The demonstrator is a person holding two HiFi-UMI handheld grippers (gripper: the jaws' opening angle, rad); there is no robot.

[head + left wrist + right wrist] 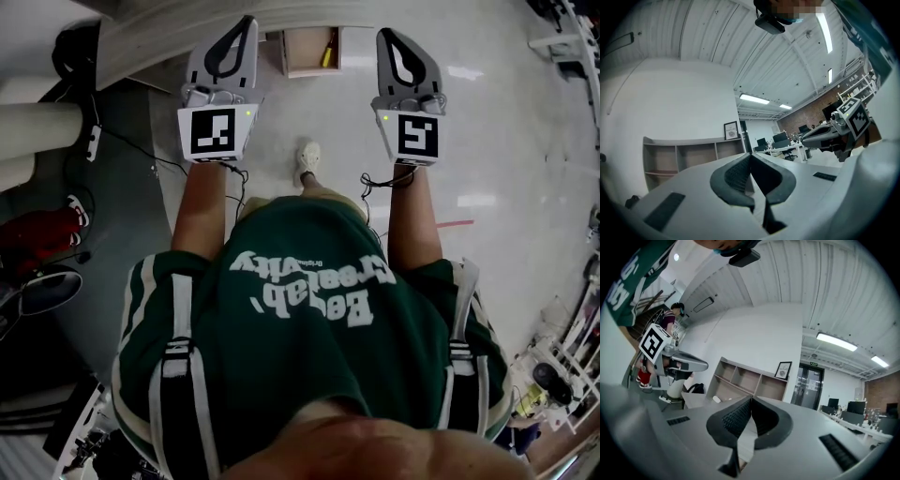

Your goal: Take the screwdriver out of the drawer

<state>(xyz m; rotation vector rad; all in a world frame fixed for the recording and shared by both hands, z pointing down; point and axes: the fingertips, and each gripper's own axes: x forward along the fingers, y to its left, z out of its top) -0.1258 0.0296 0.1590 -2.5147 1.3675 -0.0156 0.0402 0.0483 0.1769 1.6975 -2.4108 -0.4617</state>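
Observation:
Straight ahead on the floor stands a small wooden drawer (302,64), open at the top. A yellow-handled screwdriver (327,54) lies inside it at the right. My left gripper (247,22) is held level to the left of the drawer, its jaws shut and empty. My right gripper (384,36) is to the drawer's right, also shut with nothing between the pads. Both are apart from the drawer. In the left gripper view the left gripper's (751,156) pads meet, and the right gripper (804,137) shows beside it. The right gripper view shows the right gripper (751,400) shut and the left gripper (704,364) at the left.
A white curved counter (159,42) runs behind the left gripper. Cables (141,150) and a red object (37,234) lie on the dark floor at the left. My shoe (307,159) steps on the glossy pale floor. Open shelves (740,380) line a far wall.

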